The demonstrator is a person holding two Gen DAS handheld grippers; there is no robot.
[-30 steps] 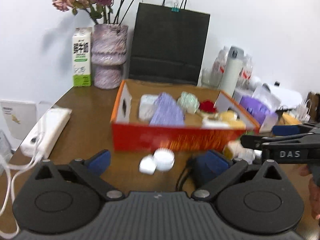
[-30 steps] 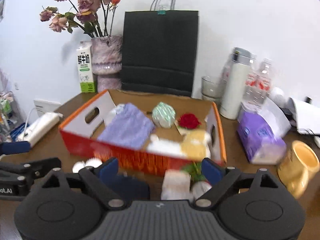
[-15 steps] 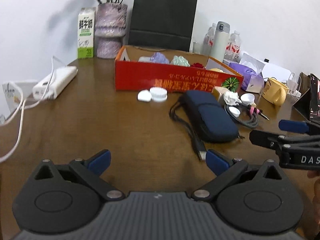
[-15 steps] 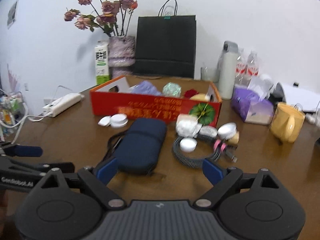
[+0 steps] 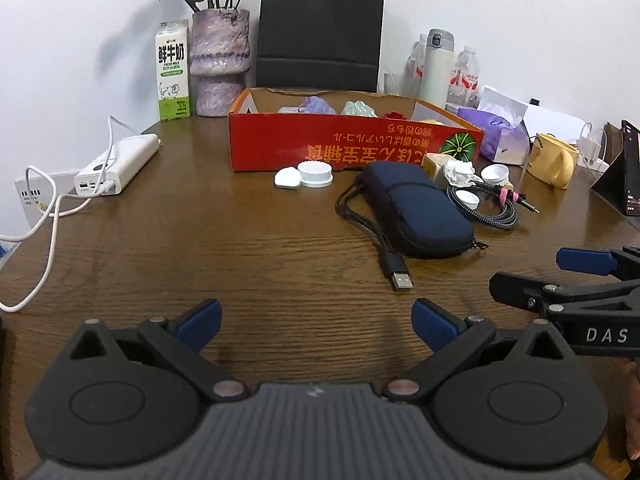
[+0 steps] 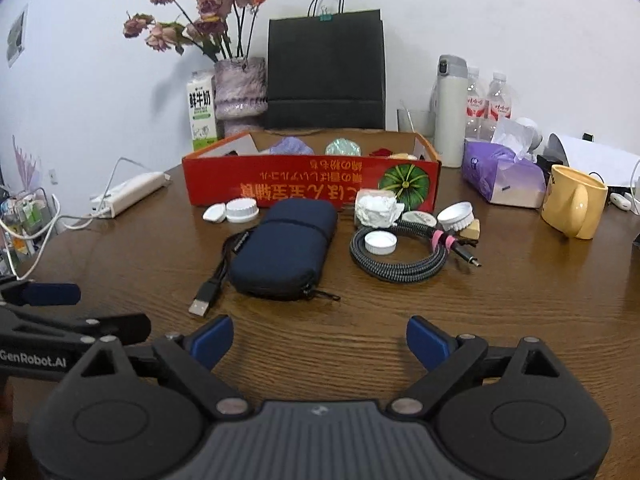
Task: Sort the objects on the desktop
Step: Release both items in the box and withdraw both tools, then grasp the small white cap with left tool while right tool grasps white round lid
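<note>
Both hands hover low over the table (image 5: 240, 248), nothing picked yet. My left hand-held gripper (image 5: 316, 318) is spread wide and empty; my right hand-held gripper (image 6: 319, 334) is released too. The navy pouch (image 6: 282, 250) lies straight ahead, just before the red box (image 6: 312, 184), with the coiled cable (image 6: 400, 260) beside it. Next, I reckon: reach forward, straddle the pouch, squeeze.

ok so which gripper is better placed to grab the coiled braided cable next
Probably right. The braided cable lies ahead and slightly right of the open right gripper. From the left gripper, also open, it sits far right, beyond the navy pouch.
</note>
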